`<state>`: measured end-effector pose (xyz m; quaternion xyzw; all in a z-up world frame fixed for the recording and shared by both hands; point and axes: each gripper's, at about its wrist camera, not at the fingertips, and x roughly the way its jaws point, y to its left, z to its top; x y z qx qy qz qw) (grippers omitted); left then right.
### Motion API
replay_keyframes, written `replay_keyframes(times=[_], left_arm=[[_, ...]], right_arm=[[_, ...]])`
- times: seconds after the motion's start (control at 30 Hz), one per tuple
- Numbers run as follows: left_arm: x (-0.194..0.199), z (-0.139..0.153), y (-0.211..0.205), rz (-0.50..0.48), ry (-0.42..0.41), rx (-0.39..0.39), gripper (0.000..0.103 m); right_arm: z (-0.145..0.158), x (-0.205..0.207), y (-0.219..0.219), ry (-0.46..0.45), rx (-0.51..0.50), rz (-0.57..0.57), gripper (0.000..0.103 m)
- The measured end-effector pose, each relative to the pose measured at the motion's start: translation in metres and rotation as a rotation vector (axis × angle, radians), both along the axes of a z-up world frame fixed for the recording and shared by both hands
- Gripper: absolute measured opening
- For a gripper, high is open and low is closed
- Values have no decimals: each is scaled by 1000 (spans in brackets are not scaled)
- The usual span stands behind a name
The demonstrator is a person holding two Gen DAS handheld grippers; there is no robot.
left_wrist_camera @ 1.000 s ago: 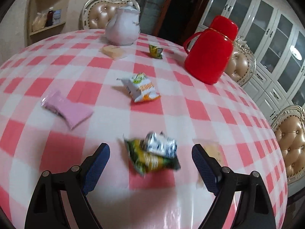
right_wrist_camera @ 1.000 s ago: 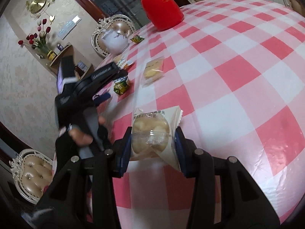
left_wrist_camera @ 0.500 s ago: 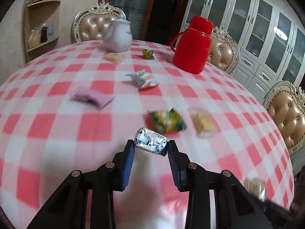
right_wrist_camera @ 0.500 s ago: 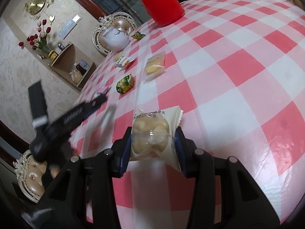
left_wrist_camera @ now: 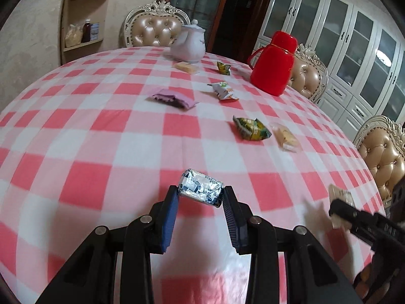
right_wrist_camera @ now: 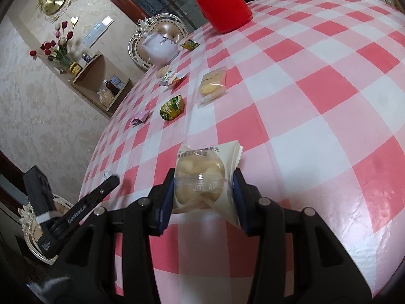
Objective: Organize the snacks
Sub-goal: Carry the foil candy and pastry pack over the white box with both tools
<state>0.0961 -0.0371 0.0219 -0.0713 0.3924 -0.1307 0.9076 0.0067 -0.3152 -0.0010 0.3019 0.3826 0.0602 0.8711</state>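
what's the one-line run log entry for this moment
left gripper: shut on silver-blue snack | right gripper: shut on clear pastry pack | both above checked tablecloth

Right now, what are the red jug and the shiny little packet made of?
The red jug looks like glossy plastic, possibly coated metal: smooth, with bright highlights. The little packet in the left gripper looks like crinkled foil or metallised film: silvery, creased, with blue print.
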Motion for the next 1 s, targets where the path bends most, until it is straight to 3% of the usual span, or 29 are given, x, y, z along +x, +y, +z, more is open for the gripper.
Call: replay_keyframes(times=[0.4,0.47,0.53,0.77,1.0], left_arm=[[-56,7,29,39,-29,-56,37],[-62,8,33,49,-37,-58,37],[-66,9,36,61,-44,-61,37],[-87,8,60,127,-56,-80,37],[-119,14,94,222,-97,-115,37]], right_arm=[[10,-7,17,-80,-45,63,47],[10,-12,23,-98,-10,82,47],[10,-15,34,-102,11,111,47],[15,-30,100,-113,-79,243,47],[12,-44,133,-112,-41,305,47]])
